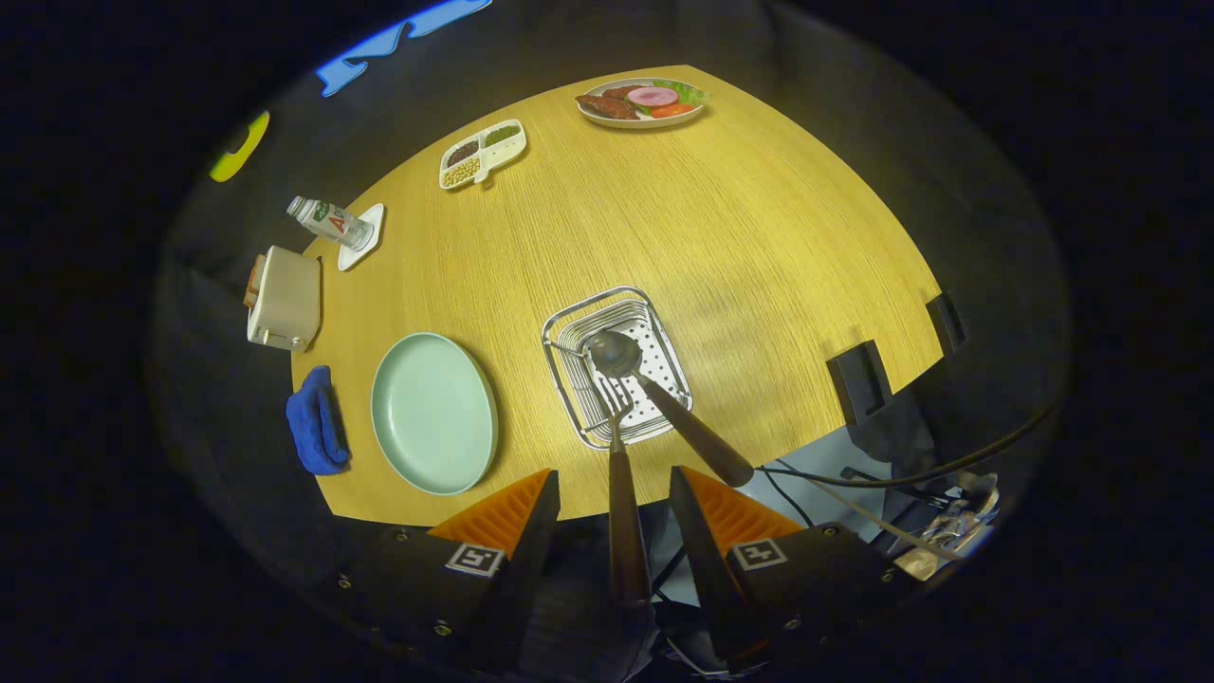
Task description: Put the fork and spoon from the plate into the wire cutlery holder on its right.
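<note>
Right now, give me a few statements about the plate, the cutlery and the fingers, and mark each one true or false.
1. The green plate holds no cutlery. True.
2. The spoon lies flat on the table. False: its bowl is in the wire cutlery holder.
3. The fork has its tines in the holder. True.
4. The gripper has its fingers pressed on the fork handle. False: they stand apart, with gaps on both sides.
5. The holder sits left of the plate. False: on its right.

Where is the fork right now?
In the gripper view the fork stands in the wire cutlery holder right of the green plate, tines down beside the spoon; its handle rises between the open gripper's fingers, apparently untouched.
</note>
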The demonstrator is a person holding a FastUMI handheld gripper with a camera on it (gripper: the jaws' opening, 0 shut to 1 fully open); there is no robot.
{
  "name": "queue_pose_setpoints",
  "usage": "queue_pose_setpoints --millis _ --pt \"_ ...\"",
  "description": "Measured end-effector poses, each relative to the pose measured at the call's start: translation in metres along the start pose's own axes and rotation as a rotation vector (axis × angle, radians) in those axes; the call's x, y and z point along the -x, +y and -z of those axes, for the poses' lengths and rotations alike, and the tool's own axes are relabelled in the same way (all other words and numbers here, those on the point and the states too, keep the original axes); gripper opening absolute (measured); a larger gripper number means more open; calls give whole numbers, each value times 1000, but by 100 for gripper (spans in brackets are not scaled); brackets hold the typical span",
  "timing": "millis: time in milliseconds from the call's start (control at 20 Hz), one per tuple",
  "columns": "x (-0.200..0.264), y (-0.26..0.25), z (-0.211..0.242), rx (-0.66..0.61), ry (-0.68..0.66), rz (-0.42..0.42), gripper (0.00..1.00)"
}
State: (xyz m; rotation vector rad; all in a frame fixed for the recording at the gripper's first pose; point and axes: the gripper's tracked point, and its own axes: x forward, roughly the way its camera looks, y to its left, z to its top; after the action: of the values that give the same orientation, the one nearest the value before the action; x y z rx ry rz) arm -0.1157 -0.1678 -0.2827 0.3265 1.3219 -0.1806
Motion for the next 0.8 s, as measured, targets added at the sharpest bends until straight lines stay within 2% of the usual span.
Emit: queue_pose_setpoints --millis 50,100,200,550,800 --pt "0 -2 -2 -3 -10 0 72" --pt "1 1 -3 -7 -19 -9 77" --pt "3 0 -4 -10 -38 -4 91" --pt "33 -1 -36 25 -211 24 92" --pt "67 9 -74 95 -398 47 92"
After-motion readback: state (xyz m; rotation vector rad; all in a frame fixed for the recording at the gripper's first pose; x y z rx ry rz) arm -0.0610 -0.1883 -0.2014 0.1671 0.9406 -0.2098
